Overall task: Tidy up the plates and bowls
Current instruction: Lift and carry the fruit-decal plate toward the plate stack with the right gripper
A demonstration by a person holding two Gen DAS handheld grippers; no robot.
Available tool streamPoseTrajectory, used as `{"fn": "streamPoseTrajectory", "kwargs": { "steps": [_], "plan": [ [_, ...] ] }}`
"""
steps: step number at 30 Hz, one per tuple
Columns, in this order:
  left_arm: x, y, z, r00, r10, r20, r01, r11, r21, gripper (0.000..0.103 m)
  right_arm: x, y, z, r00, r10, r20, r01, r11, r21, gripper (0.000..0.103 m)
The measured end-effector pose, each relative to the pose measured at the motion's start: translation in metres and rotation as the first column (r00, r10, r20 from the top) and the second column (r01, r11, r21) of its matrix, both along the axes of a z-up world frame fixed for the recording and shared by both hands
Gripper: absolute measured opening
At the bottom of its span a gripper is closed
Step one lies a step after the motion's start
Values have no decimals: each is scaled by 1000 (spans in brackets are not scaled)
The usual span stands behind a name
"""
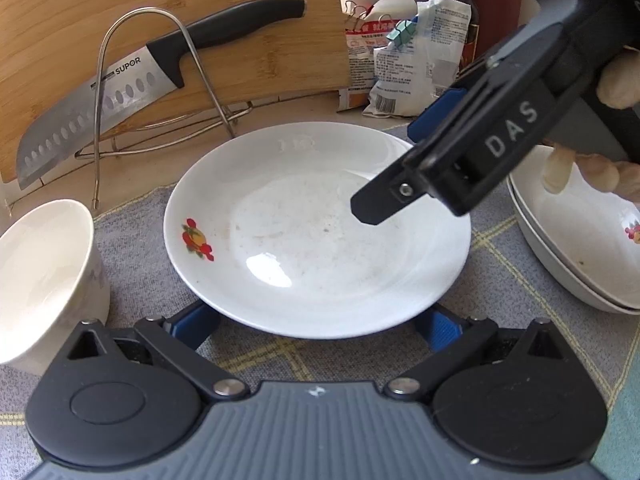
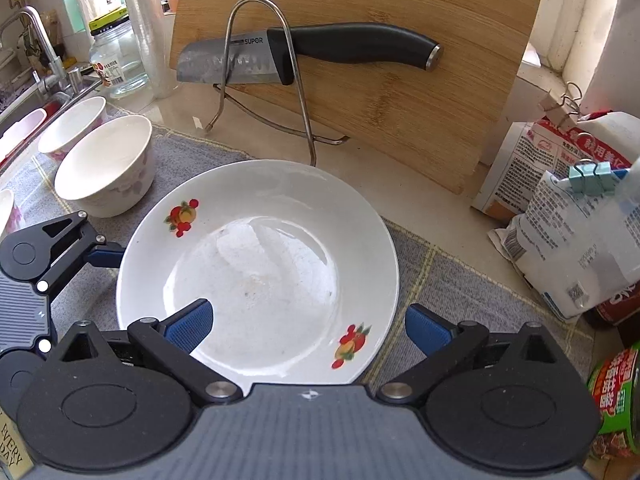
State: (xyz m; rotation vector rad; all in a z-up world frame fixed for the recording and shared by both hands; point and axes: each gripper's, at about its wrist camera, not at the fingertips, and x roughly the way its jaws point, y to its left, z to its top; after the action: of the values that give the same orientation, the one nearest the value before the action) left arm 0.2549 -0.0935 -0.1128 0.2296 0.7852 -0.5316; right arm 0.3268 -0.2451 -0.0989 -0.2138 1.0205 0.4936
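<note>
A white plate [image 1: 316, 232] with fruit prints lies on the grey checked cloth [image 1: 132, 232]. My left gripper [image 1: 318, 328] stands open at the plate's near rim, with its blue pads [image 1: 196, 328] wide apart and off the plate. My right gripper [image 1: 404, 158], held by a hand, reaches in from the upper right over the plate. In the right wrist view, the right gripper [image 2: 308, 324] is open. One pad is over the plate [image 2: 256, 272] and the other is outside its rim. The left gripper's finger [image 2: 105, 258] sits at the plate's left edge.
White bowls [image 2: 106, 168] [image 2: 74, 128] stand on the cloth to the left, one being the bowl [image 1: 40, 276]. Stacked plates [image 1: 580, 256] lie to the right. Behind are a cutting board [image 2: 400, 92], a knife [image 2: 320, 50] in a wire rack, clipped bags [image 2: 580, 248] and a sink tap [image 2: 44, 44].
</note>
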Motion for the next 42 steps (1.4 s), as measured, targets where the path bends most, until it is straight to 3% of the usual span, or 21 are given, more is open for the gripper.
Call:
{"fn": "streamPoseTrajectory", "kwargs": {
  "steps": [11, 25, 33, 42],
  "plan": [
    [0, -1, 0, 1000, 16, 3, -16, 1000, -3, 103, 40, 5, -25, 990, 81, -119, -79, 997, 20, 103],
    [2, -2, 2, 1000, 12, -5, -12, 1000, -1, 103, 50, 10, -25, 983, 125, -138, -123, 992, 19, 103],
    [2, -2, 3, 1000, 12, -7, -12, 1000, 0, 103, 64, -9, -22, 975, 122, -188, -96, 986, 139, 103],
    [2, -3, 5, 1000, 1, 0, -1, 1000, 16, 102, 70, -4, -21, 958, 187, -216, -154, 975, 160, 103]
  ]
}}
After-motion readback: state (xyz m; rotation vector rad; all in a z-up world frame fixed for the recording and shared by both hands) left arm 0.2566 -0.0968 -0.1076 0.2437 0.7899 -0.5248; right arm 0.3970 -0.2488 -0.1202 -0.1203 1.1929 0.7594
